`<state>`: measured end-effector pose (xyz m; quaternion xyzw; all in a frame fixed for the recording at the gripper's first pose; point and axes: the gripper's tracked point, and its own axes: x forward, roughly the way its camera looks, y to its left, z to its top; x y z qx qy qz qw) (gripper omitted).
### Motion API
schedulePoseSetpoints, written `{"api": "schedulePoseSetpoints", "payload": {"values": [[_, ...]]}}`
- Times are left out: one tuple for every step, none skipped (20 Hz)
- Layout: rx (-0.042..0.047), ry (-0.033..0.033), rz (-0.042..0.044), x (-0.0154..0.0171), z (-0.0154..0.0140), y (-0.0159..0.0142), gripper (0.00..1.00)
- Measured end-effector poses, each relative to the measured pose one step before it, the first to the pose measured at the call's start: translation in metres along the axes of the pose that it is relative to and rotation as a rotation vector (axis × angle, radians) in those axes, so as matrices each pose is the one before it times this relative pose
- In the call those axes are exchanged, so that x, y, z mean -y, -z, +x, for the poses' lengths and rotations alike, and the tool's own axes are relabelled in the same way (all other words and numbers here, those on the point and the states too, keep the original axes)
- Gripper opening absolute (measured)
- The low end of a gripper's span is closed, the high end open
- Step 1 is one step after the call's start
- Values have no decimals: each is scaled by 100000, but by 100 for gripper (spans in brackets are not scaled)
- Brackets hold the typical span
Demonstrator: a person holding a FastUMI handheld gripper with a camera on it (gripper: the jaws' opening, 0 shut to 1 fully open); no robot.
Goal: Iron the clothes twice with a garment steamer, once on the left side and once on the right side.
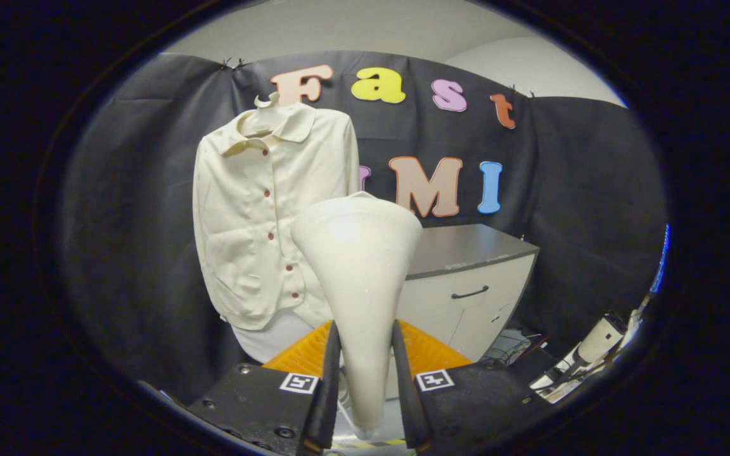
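Observation:
A cream button-up shirt (257, 215) hangs on a hanger against the booth's black wall, beyond the fingers and to their left. Its dark red buttons run down the front. My gripper (365, 380) is shut on the white garment steamer (358, 272). The steamer's narrow handle sits between both fingers and its wide head rises just ahead of them. The head stands to the right of the shirt's front, overlapping the shirt's lower right edge. Whether the head touches the cloth I cannot tell.
A white cabinet (473, 285) with a grey top and a dark handle stands right of the steamer. A white cloth (270, 339) lies under the shirt's hem. Cables and white equipment (593, 354) lie low on the far right.

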<state>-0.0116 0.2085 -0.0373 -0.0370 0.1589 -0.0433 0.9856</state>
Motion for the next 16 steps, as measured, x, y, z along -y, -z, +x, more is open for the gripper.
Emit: {"api": "schedulePoseSetpoints", "payload": {"values": [[1426,-703,256,567,-281,-671,42],[1337,-279,-305,783,-231,-516,42],[980,-385,600,782,-180,-549,42],[1099,-1157,360,708,-201,-492,42],[430,-1422,322,595,-119,-405,42],[1171,-762,-509,894,-79,-374,42],[452,-603,269,931,-121,-304,42],[954,-891,237,881,-145,-316,42],[251,-1084,457,716,-105,-130,42],[966,-1195,-309,764,6,-77,42],[289,-513,-69,777,17,35,42],[327,-732,92,769,73,71,42],[-345,-901,-922,566,49,168,42],[745,-763,-36,510,72,30,42],[-156,-527,-187,450,76,54,42],[-57,-893,520,235,164,56,42]]}}
